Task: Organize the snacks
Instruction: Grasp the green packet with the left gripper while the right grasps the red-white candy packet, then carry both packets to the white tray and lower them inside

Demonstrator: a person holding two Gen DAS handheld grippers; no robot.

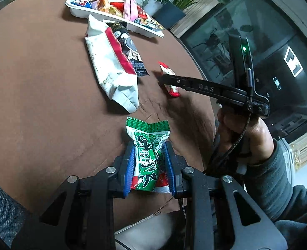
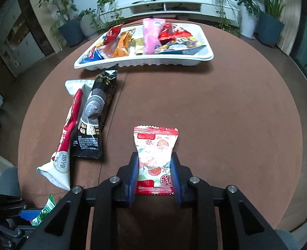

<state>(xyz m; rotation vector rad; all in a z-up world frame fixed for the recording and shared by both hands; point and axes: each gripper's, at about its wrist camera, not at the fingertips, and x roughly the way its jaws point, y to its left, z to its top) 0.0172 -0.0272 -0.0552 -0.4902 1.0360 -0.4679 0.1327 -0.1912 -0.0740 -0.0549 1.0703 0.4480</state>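
**Both hand-held grippers closed on snack packets above the round brown desk**

The left hand-held gripper (image 1: 149, 162) has its blue pads pressed against the two sides of a green snack packet (image 1: 148, 145), which stands between the jaws with its crimped top end pointing away from the camera. The jaws are nearly together, with only the packet's width between them.

The right hand-held gripper (image 2: 155, 166) is clamped on a red-and-white snack packet (image 2: 155, 156). Its pads touch the packet's long edges, and the packet is pinched in slightly at the waist. No earlier picture is given, so only the present grip can be told.

Seen from the left hand-held gripper, the right one reaches in from the right side, held by a hand (image 1: 245, 137) in a grey sleeve (image 1: 278, 175).

Ahead and to the left of the right hand-held gripper, two long packets lie side by side on the desk (image 2: 216, 114), touching: a white-and-red packet (image 2: 68, 137) and a black packet (image 2: 95, 116) closer to the gripper.

Further ahead of both sits a white tray (image 2: 153, 62), already filled with assorted snack packets. The black packet's far end lies just beside the tray's near rim.

Potted plants (image 2: 109, 6) stand beyond the desk.
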